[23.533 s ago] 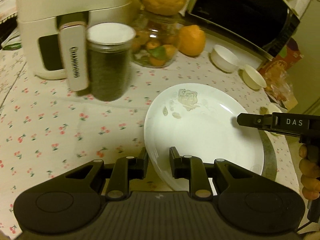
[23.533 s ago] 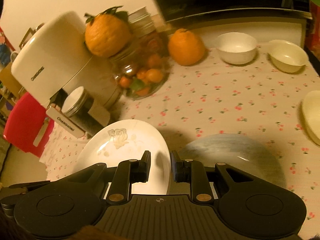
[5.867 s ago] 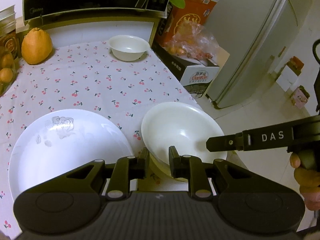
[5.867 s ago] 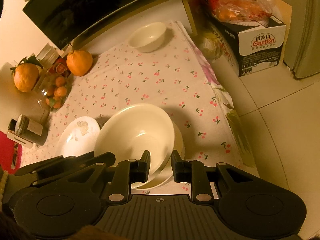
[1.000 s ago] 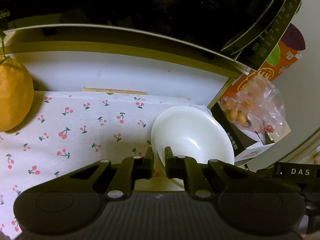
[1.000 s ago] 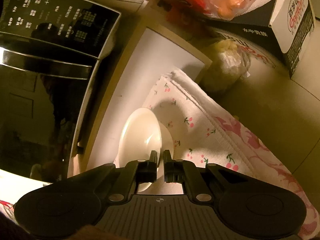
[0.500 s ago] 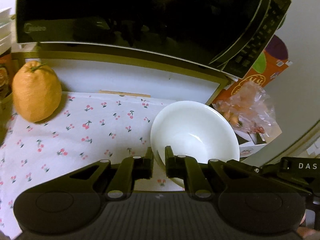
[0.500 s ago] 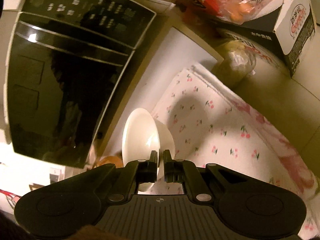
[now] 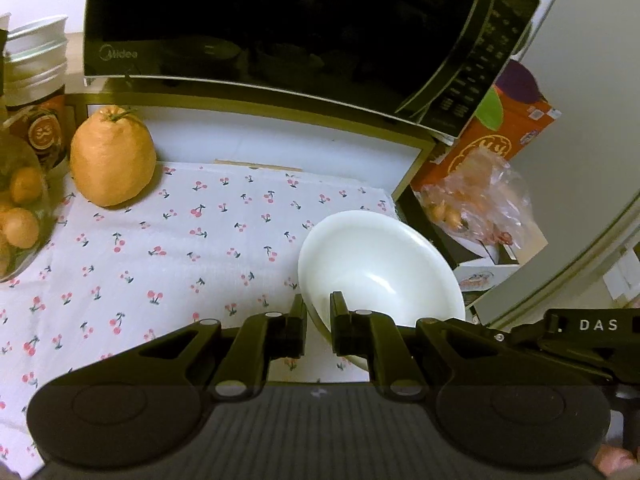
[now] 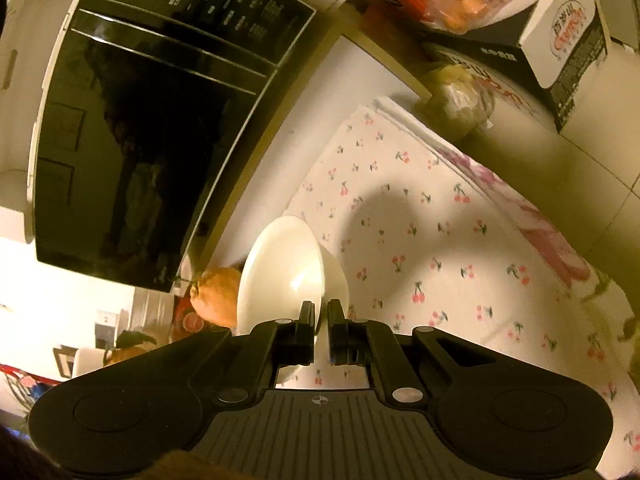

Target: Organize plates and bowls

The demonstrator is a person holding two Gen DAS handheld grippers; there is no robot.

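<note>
White bowl [image 9: 380,264] sits on the cherry-print cloth [image 9: 160,248], below the microwave [image 9: 280,28]. I see my left claw [image 9: 318,312] and right claw [image 10: 321,320] each pinching its rim, jaws nearly closed. Orange [image 9: 112,160] well left of the microwave's panel.

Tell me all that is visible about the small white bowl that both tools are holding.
The small white bowl is plain, glossy and round, ceramic by its look, and empty, with no pattern. The left tool pinches its near rim, one finger inside and one outside. The right tool grips the rim on another side, so in its view the bowl appears nearly edge-on. The bowl is tilted over the cherry-print tablecloth, near the table's right corner in front of the microwave. Whether it touches the cloth is unclear.
</note>
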